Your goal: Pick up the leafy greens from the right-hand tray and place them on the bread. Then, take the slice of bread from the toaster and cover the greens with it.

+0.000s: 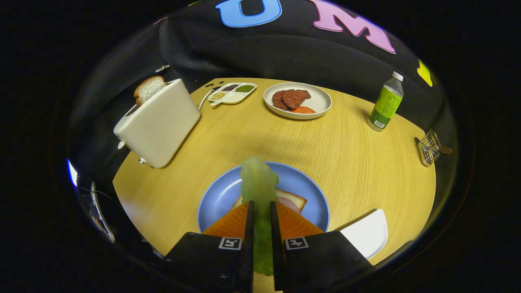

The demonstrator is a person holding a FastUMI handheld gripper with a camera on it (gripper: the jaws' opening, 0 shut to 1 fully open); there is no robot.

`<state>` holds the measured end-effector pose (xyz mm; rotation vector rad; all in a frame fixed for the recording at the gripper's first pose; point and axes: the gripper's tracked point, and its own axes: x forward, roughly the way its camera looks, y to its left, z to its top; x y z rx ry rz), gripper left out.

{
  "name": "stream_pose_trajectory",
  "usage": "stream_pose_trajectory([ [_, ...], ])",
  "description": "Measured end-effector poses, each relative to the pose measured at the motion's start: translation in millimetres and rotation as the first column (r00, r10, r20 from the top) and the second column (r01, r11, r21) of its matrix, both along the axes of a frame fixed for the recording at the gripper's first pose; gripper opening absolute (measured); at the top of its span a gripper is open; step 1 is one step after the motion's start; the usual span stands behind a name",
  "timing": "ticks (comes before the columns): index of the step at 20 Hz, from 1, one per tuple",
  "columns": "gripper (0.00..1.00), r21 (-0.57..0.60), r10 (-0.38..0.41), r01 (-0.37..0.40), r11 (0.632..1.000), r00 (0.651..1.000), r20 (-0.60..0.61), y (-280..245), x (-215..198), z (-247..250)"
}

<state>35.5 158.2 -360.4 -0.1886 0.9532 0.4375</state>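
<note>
Because the gripper (260, 209) has both fingers clamped on the leafy greens (259, 183), the leaf juts forward over the blue plate (220, 195), hanging above the bread (295, 199) where it seemingly belongs, while the toaster (158, 122) holds the covering slice (148, 88).

No words I can read here: the bottle (386, 103) label at upper right is too blurred for me.
</note>
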Motion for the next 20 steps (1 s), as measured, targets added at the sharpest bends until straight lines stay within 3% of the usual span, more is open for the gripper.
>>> stream_pose_trajectory([
  [2,0.34,-0.01,-0.008,0.008,1.0,1.0,0.0,-1,3,-3],
  [10,1.0,0.045,-0.002,-0.001,0.999,0.998,0.057,6,-2,29],
  [20,0.99,0.201,-0.012,-0.03,0.979,0.979,0.205,69,24,136],
])
